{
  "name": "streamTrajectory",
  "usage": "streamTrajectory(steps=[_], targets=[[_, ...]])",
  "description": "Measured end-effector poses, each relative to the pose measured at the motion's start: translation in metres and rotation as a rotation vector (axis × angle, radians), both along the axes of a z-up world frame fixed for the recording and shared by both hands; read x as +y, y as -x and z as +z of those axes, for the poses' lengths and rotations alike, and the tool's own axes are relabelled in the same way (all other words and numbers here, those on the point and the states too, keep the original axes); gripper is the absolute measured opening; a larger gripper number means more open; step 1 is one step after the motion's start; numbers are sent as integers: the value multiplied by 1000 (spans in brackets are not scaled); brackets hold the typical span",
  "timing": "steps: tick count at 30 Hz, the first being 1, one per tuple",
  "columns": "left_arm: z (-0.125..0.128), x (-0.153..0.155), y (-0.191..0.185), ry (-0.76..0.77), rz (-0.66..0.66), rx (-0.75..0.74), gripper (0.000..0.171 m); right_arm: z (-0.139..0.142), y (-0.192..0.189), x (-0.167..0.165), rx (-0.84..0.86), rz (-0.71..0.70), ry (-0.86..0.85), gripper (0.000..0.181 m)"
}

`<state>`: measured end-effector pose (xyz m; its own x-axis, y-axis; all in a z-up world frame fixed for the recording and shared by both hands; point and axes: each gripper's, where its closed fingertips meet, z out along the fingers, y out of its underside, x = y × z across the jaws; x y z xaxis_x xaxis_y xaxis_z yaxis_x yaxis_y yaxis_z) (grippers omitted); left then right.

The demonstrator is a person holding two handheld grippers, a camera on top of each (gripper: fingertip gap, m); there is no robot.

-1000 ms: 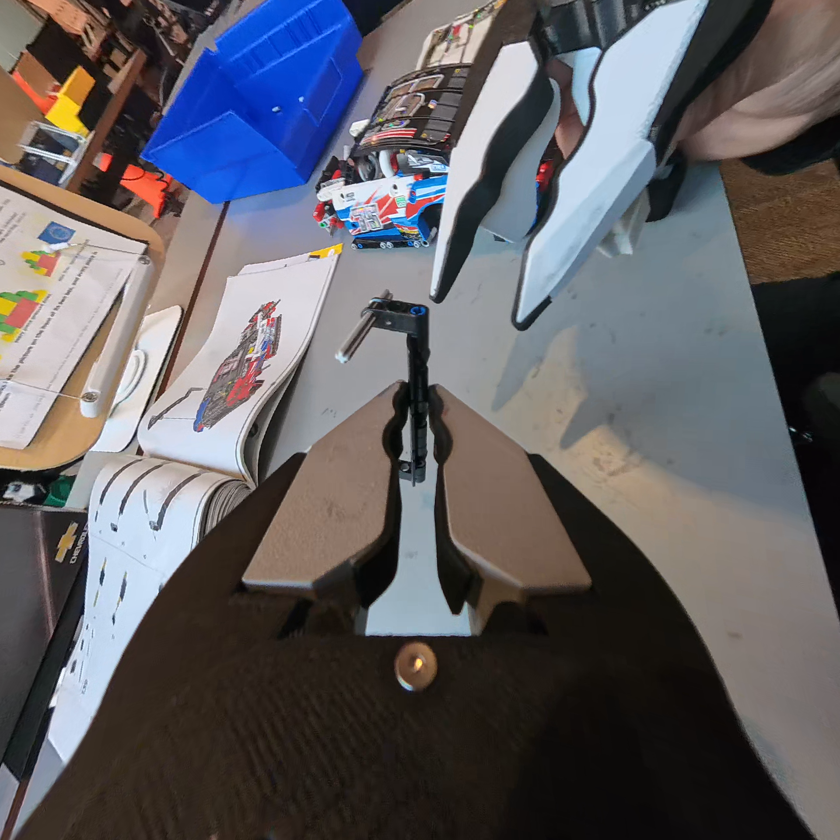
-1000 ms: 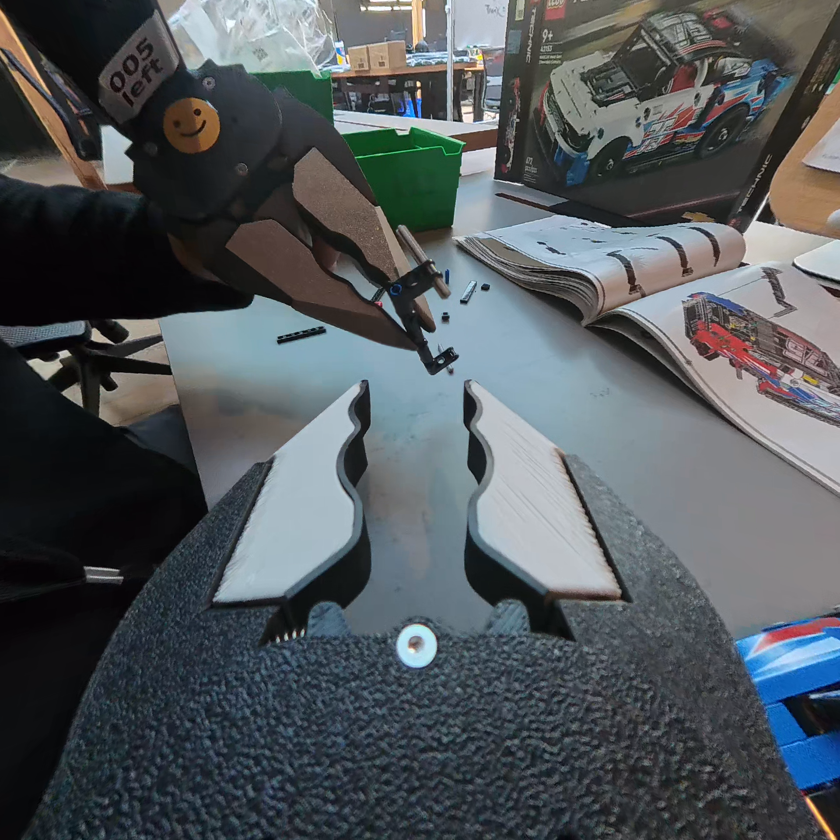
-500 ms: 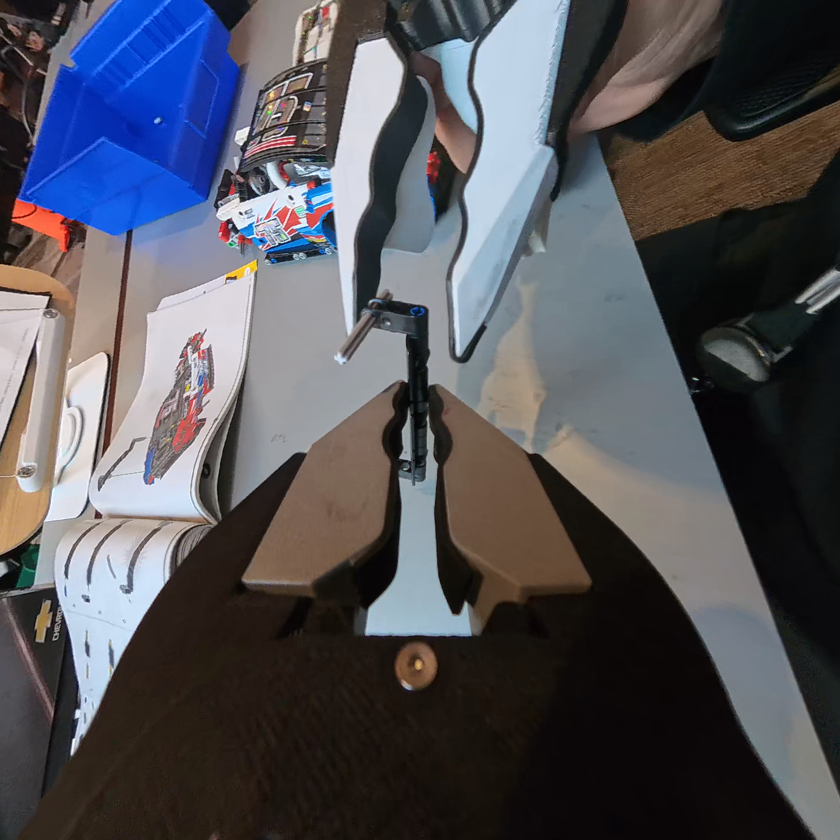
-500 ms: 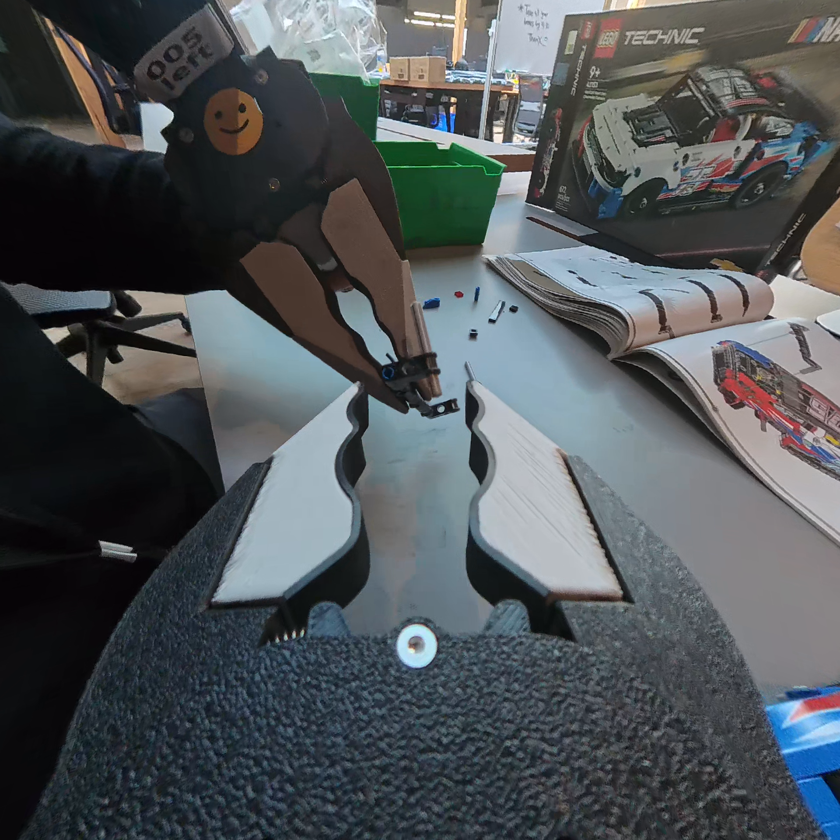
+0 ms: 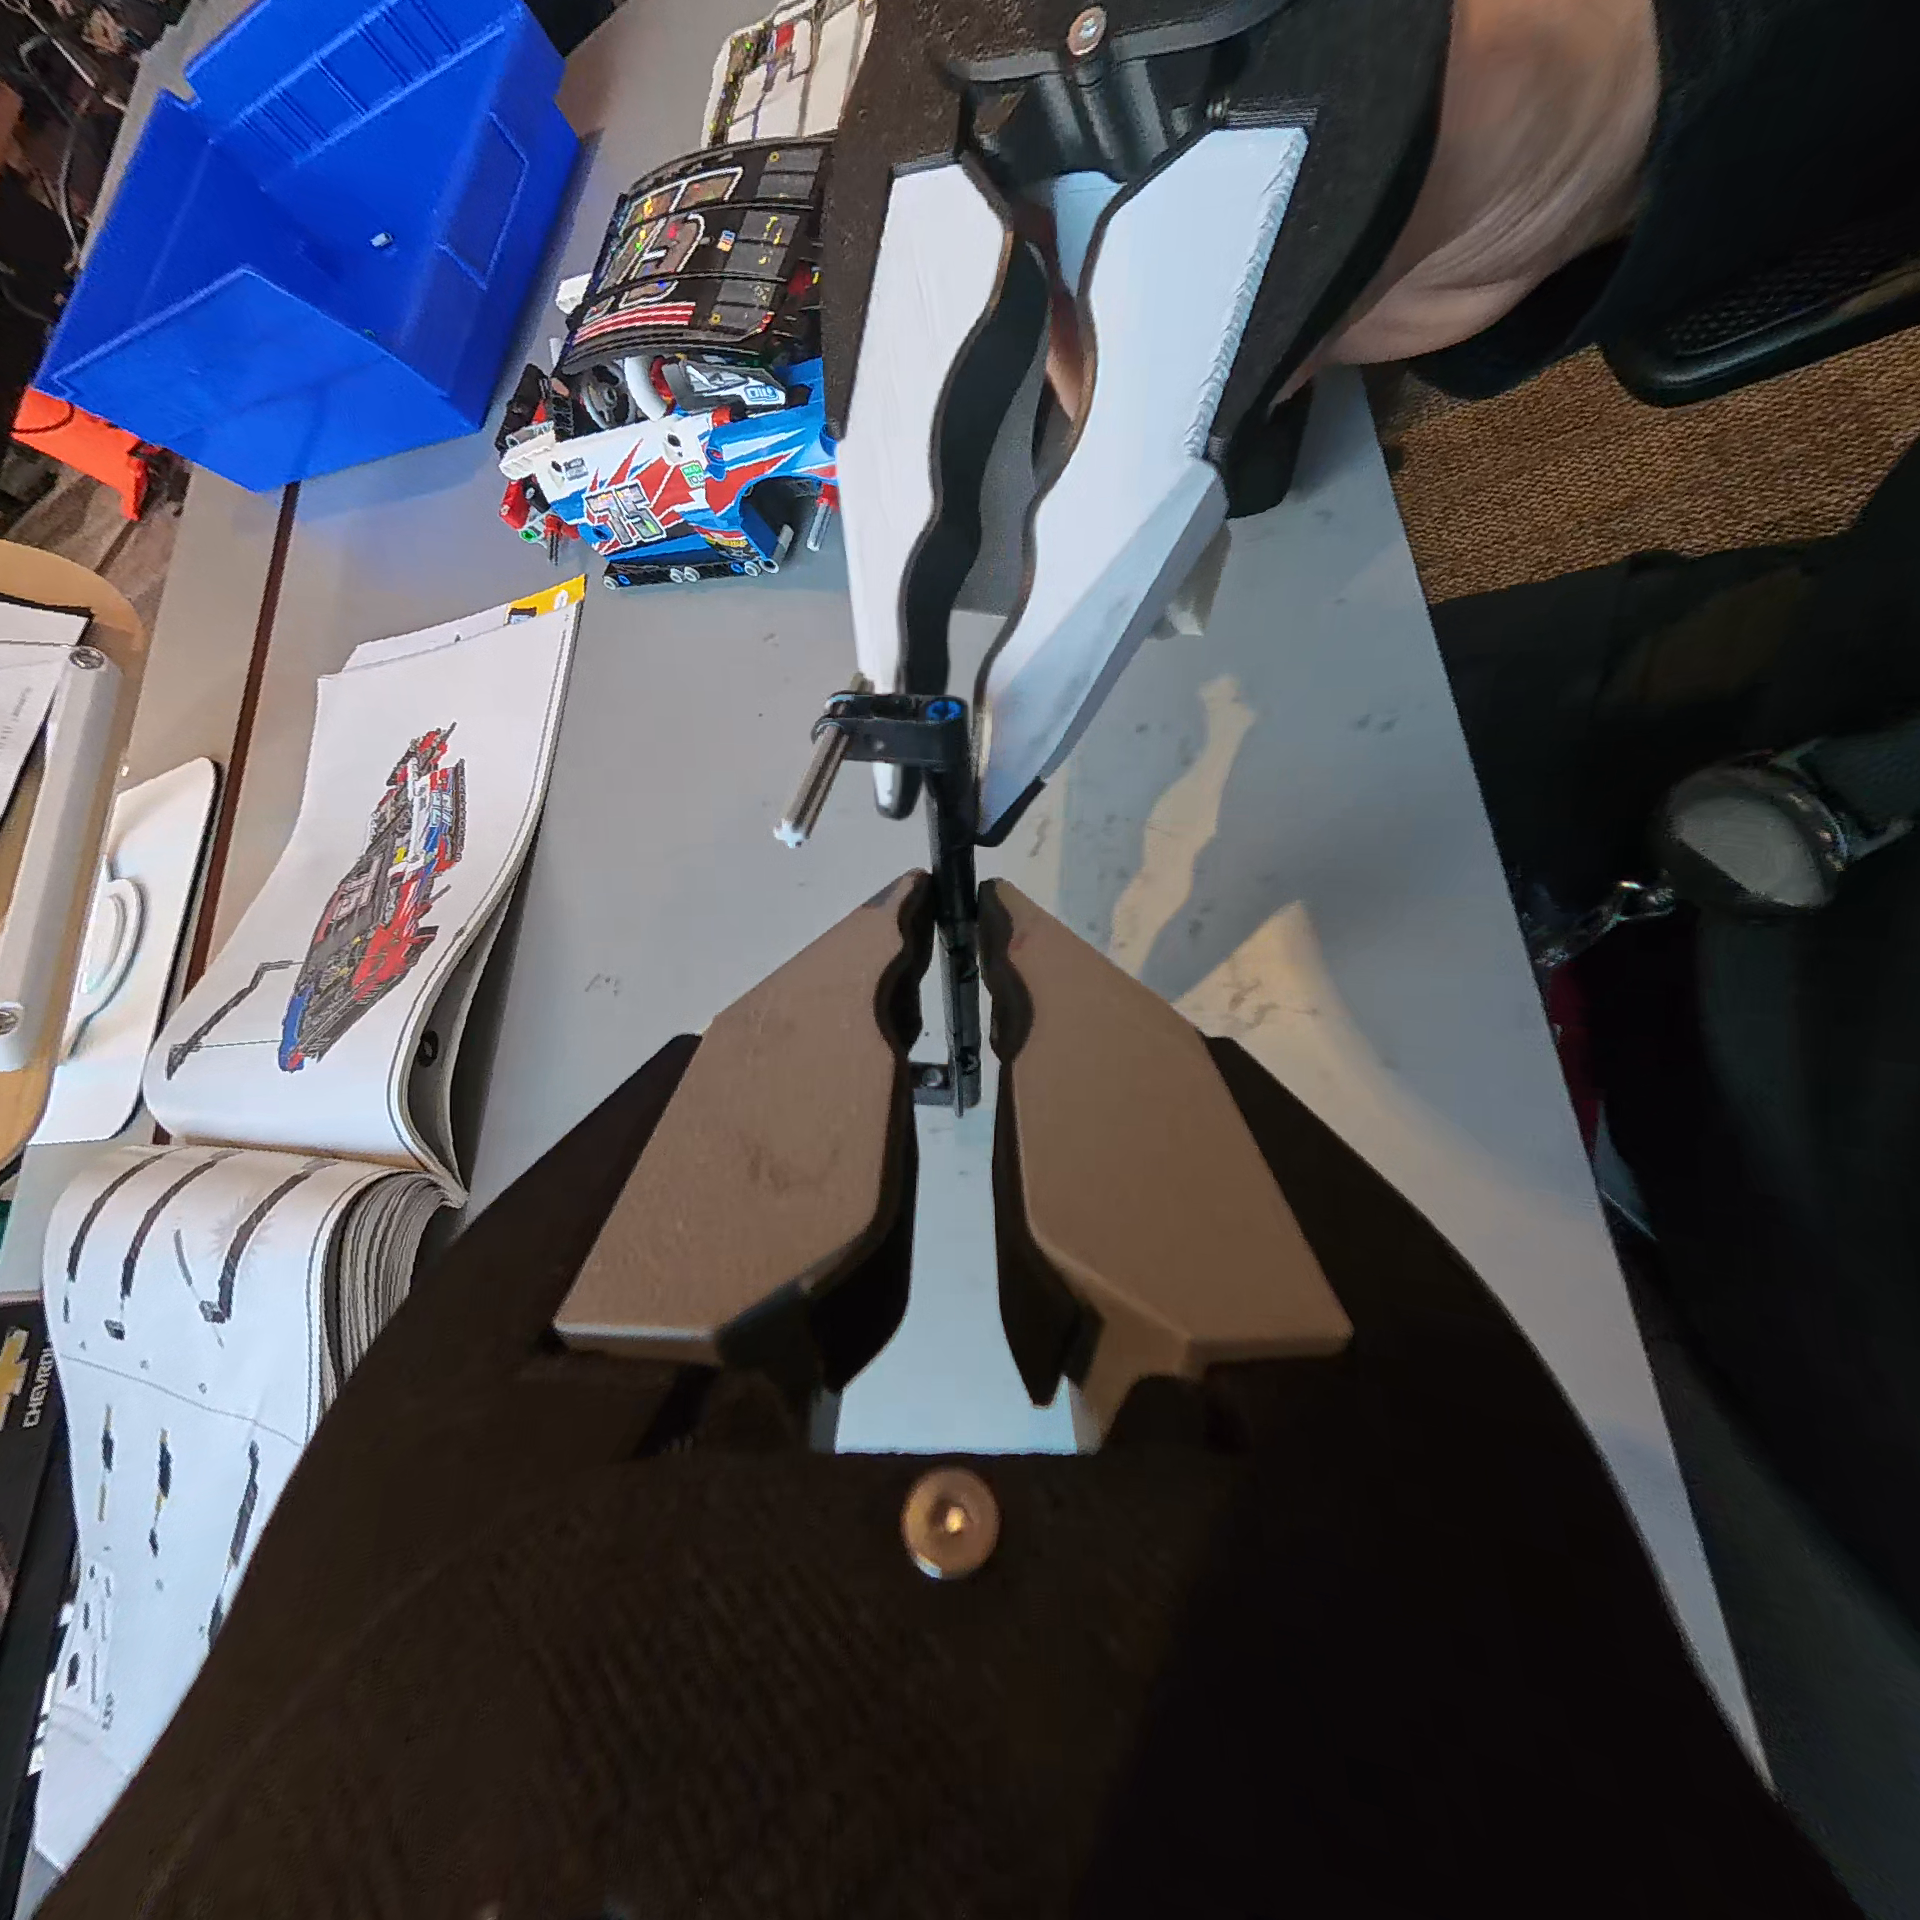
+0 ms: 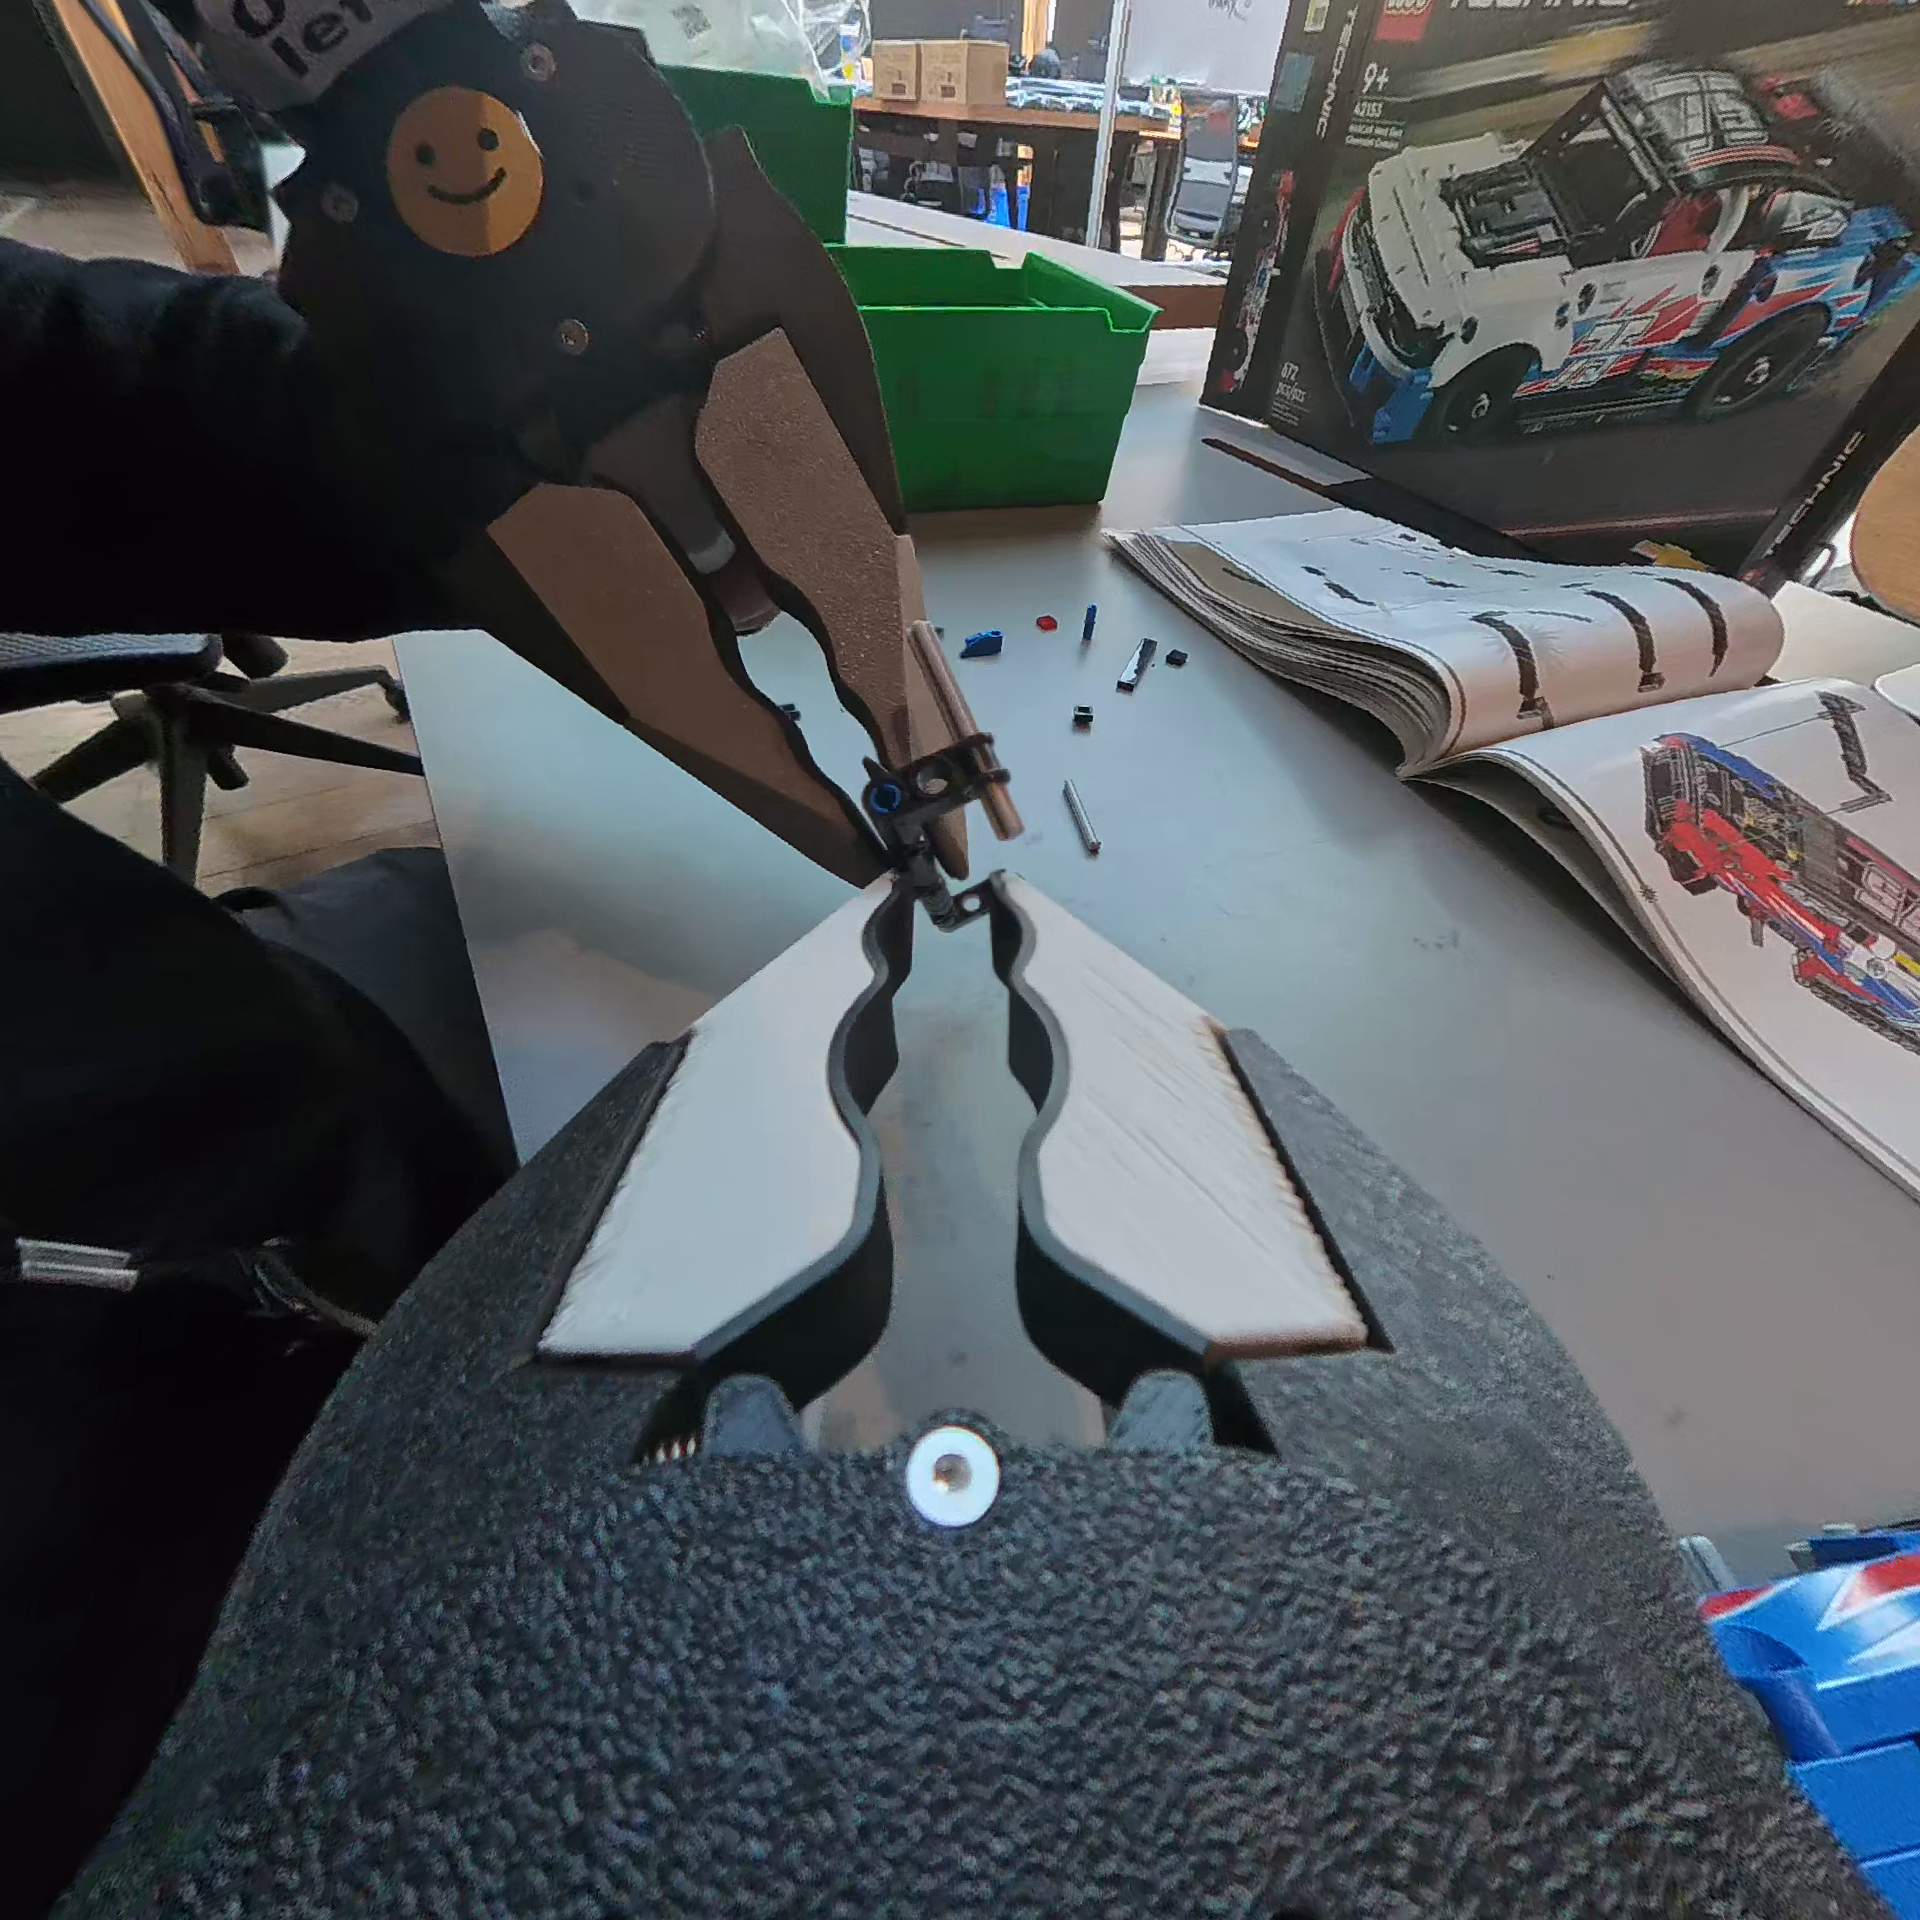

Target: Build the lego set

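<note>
Above the table [image 5: 1299, 831], a handover of a small black lever [image 5: 951, 831].
Left view: left gripper [image 5: 948, 904] clamps the lever upright, leaving its top free for the right gripper [image 5: 940, 800]. Right view: right gripper [image 6: 940, 891], fingers apart, straddles the lever's [image 6: 930, 821] tip, likely to take it.

**Colours on the bench right now**

The left gripper [image 5: 951, 894] has tan-brown fingers on a black body, plus an orange smiley disc [image 6: 464, 171]. The right gripper [image 6: 940, 888] goes white fingers with black edging. The little lego piece [image 5: 951, 831] is black with a blue pin and a grey axle. The half-built car [image 5: 675, 416] is white, blue and red, roof black with stripes. One blue bin [image 5: 301, 229], one green bin [image 6: 987, 384], on a grey table [image 5: 1299, 1039].
</note>
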<state>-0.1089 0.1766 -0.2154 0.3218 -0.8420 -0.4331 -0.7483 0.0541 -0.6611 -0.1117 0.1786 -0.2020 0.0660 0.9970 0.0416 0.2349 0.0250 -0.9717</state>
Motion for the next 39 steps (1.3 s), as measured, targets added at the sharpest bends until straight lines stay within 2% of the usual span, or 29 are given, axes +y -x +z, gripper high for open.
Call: streamTrajectory(steps=[3, 14, 20, 23, 26, 31, 34, 39], targets=[[0, -2, 0, -5, 4, 3, 4, 2, -1, 0, 13, 3, 15, 20], [-3, -11, 2, -14, 5, -3, 4, -1, 6, -16, -11, 47, -62, 17], [-3, -10, 6, 10, 4, -8, 4, 1, 5, -15, 8, 59, -37, 20], [-5, -17, 3, 60, -74, -10, 4, 3, 0, -18, 12, 109, -33, 23], [-8, -31, 2, 152, -209, 16, 4, 8, -7, -22, -1, 165, -44, 23], [-17, -54, 4, 344, -405, 94, 4, 19, -15, -35, -55, 237, -181, 23], [-18, -61, 2, 418, -475, 107, 4, 12, -13, -42, -116, 246, -244, 23], [-24, -59, -1, 402, -489, 171, 4, -4, -7, -54, -185, 274, -235, 18]])
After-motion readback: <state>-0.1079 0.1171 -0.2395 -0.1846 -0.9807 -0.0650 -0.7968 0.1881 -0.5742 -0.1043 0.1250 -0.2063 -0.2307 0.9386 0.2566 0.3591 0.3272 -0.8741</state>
